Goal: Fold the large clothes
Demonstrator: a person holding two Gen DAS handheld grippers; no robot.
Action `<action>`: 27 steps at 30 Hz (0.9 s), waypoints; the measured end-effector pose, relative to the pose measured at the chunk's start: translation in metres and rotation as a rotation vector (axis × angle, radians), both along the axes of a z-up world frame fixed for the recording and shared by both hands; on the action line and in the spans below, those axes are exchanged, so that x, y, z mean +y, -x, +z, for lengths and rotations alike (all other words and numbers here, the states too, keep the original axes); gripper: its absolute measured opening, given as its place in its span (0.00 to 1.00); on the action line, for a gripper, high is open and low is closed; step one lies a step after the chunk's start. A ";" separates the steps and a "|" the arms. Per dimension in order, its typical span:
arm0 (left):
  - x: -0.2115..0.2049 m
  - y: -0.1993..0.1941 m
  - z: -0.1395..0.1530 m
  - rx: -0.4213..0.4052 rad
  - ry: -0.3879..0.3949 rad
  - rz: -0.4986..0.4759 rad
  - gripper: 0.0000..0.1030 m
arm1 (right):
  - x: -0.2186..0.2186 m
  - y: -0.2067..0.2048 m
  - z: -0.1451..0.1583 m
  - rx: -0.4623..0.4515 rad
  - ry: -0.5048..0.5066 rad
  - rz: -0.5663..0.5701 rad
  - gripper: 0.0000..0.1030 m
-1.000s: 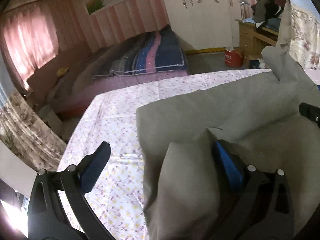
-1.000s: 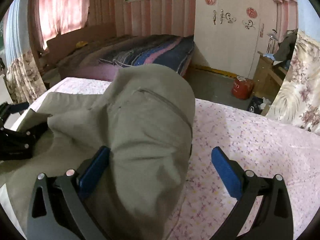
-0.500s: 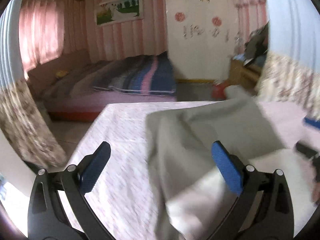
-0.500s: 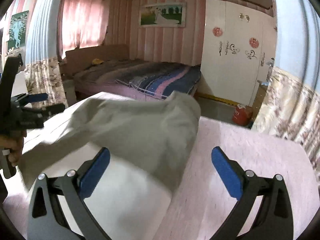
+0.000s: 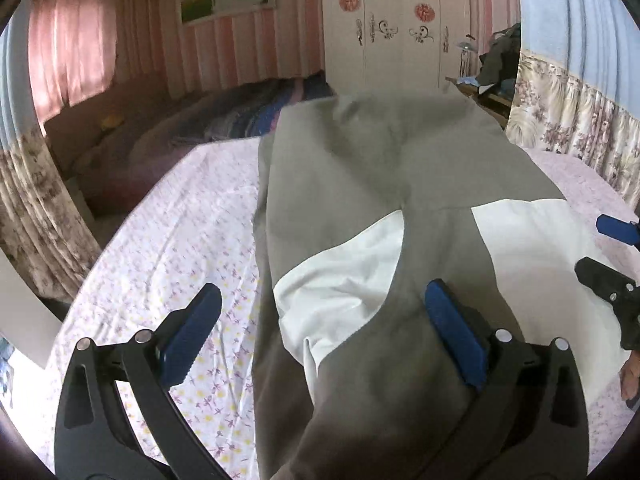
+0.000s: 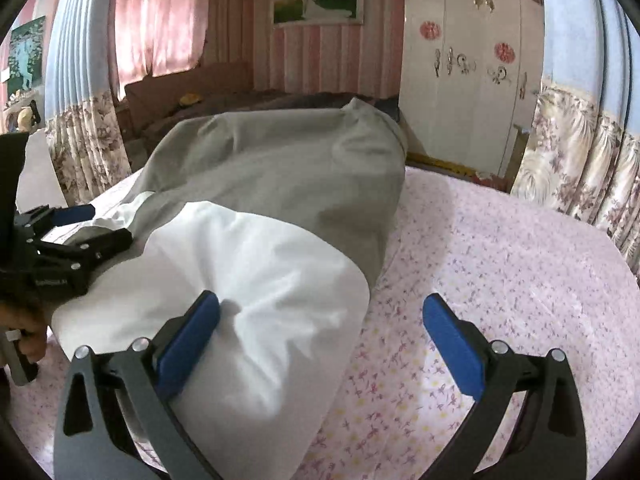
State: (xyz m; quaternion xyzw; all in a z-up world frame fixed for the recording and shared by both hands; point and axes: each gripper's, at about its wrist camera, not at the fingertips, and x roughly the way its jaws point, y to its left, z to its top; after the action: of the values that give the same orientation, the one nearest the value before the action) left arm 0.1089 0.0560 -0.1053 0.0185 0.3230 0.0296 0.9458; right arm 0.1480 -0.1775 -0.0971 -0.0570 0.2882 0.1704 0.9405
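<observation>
A large grey garment [image 5: 360, 168] with white pocket linings [image 5: 336, 280] lies on the floral-sheeted bed [image 5: 168, 248]. My left gripper [image 5: 324, 336] is open, its jaws wide apart over the garment's near end, the right finger [image 5: 456, 340] resting on the cloth. In the right wrist view the same garment [image 6: 288, 168] shows a white lining [image 6: 256, 280]. My right gripper [image 6: 320, 340] is open, its left finger [image 6: 188, 340] on the white cloth. The other gripper shows at the edge of each view [image 5: 612, 280] [image 6: 68, 256].
The pink floral sheet [image 6: 500, 264] extends to the right of the garment. A second bed with a striped blanket [image 5: 240, 116] stands beyond, with a white wardrobe [image 6: 472, 80] and floral curtains [image 5: 572, 120] at the walls.
Both grippers have pulled back and tilted down from a raised position. The garment now lies spread with its white linings showing. Both grippers stay open.
</observation>
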 end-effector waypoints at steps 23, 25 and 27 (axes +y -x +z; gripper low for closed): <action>0.008 -0.091 0.006 0.219 0.077 -0.091 0.97 | 0.024 -0.090 0.001 0.277 -0.059 -0.021 0.98; 0.015 -0.095 -0.004 0.237 0.134 -0.098 0.97 | 0.031 -0.096 -0.008 0.313 -0.052 0.023 0.98; 0.021 -0.097 -0.005 0.248 0.166 -0.108 0.97 | 0.032 -0.103 -0.015 0.358 -0.094 0.044 0.99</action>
State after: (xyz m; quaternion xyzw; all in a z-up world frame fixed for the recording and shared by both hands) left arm 0.2061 0.0774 -0.1105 -0.0387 0.4373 -0.0504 0.8971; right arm 0.2508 -0.1458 -0.1121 0.0119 0.4413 0.2118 0.8720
